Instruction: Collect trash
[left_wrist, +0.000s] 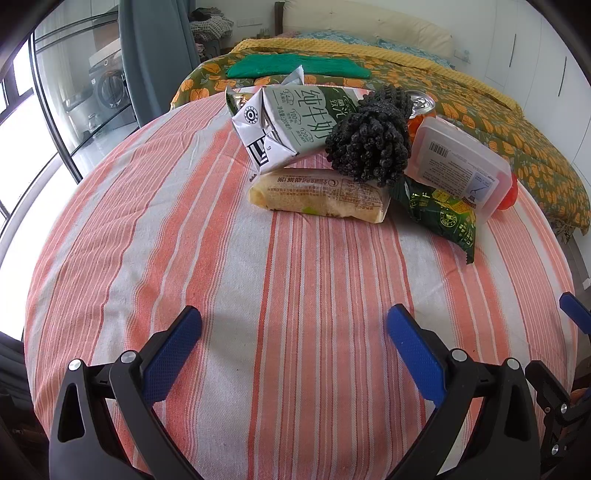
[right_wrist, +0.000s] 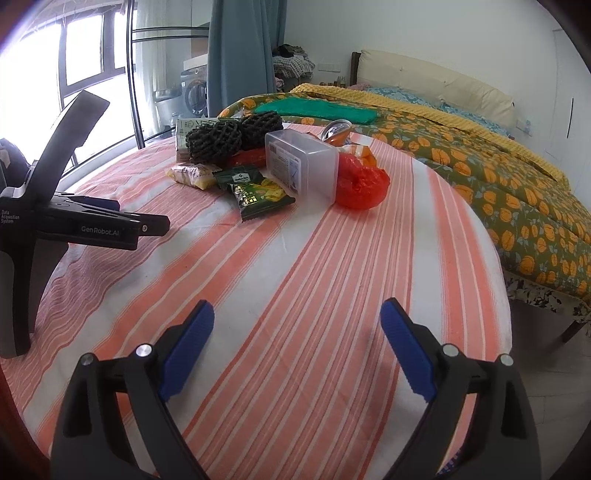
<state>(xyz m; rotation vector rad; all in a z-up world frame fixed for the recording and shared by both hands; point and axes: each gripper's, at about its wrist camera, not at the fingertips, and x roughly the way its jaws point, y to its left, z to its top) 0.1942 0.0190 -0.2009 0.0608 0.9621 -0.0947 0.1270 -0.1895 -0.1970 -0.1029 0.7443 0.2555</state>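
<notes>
**Trash Heap Seen at Far Side of Table, Both Grippers Empty**

The left gripper (left_wrist: 293, 325) was held low over the striped tablecloth (left_wrist: 207, 258), its 2 blue fingers (left_wrist: 173, 343) spread wide with nothing between them. The right gripper (right_wrist: 297, 325) was likewise held over the table (right_wrist: 369, 280), its fingers (right_wrist: 404, 347) spread apart and empty.

The trash was found piled at the far side of the table, well apart from both grippers. A crushed milk carton (left_wrist: 291, 122) was propped on a yellowish snack packet (left_wrist: 321, 195). A black foam fruit net (left_wrist: 373, 136) was seen lying against the carton. A green snack wrapper (left_wrist: 439, 212) was tucked partly under a clear plastic box (left_wrist: 458, 166), which was tilted. A crumpled red plastic bag (right_wrist: 360, 181) was touching the box, and a drink can (right_wrist: 336, 131) was partly hidden behind the heap. Beyond the table, a bed (right_wrist: 498, 177) with a green cloth (right_wrist: 317, 110) on it was seen.
</notes>
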